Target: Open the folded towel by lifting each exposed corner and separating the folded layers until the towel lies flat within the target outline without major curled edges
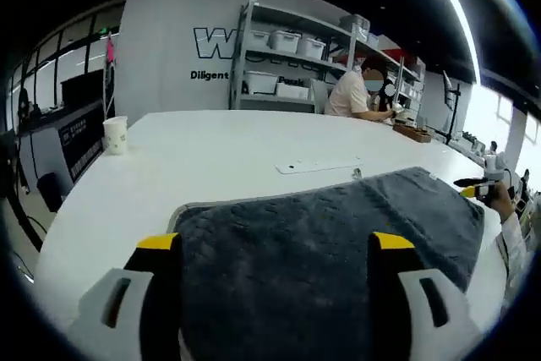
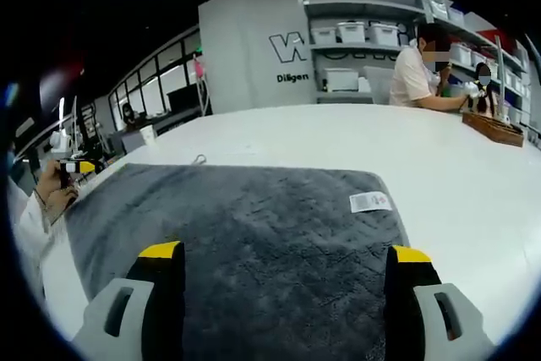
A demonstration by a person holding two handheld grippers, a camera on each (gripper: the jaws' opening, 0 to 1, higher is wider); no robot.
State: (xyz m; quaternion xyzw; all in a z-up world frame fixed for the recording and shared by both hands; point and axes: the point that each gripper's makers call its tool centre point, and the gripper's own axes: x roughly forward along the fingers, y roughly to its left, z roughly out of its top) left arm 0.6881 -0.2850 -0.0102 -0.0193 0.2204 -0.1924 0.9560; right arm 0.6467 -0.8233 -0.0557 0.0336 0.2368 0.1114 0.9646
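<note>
A dark grey towel (image 1: 338, 234) lies spread on the white table (image 1: 194, 158), its near-left edge showing a pale hem. In the right gripper view the same towel (image 2: 254, 226) shows a white label (image 2: 370, 201) near its right corner. My left gripper (image 1: 275, 243) is open, its yellow-tipped jaws standing wide apart over the towel's near edge. My right gripper (image 2: 286, 253) is open too, with nothing between its jaws. Each gripper appears small in the other's view, held in a hand at the towel's far end: the right gripper (image 1: 482, 188) and the left gripper (image 2: 74, 166).
A paper cup (image 1: 115, 134) stands at the table's left edge. A flat white strip (image 1: 317, 166) and a small metal piece (image 1: 357, 173) lie beyond the towel. A person (image 1: 355, 90) sits by shelves of bins (image 1: 287, 65). A wooden tray (image 2: 494, 128) sits far right.
</note>
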